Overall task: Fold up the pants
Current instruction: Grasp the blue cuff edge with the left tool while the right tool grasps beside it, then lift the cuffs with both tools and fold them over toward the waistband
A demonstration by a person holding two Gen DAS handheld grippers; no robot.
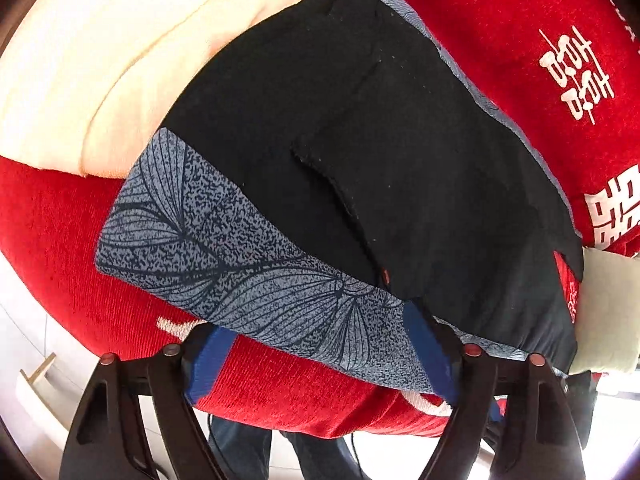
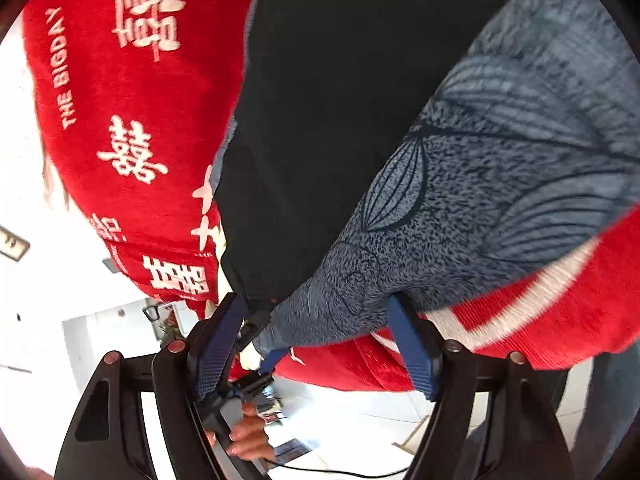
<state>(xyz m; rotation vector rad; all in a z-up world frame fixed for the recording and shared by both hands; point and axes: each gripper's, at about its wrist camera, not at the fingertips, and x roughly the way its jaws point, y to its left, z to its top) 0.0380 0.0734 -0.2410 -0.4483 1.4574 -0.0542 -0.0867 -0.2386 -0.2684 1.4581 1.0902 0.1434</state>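
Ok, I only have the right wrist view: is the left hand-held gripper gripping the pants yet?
Observer: No. The left hand-held gripper is open, its fingers straddling the patterned edge of the pants.
Operator: Anything lying beyond them?
Observer: A cream cloth at their far side, on the red blanket.
Operator: Are the pants smooth on top?
Observer: No, a black pocket flap lies loose on top.

One pants (image 1: 360, 152), two grippers (image 1: 320, 364) (image 2: 316, 344)

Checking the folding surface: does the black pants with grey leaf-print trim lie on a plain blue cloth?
No, the black pants with grey leaf-print trim lie on a red cloth with white characters.
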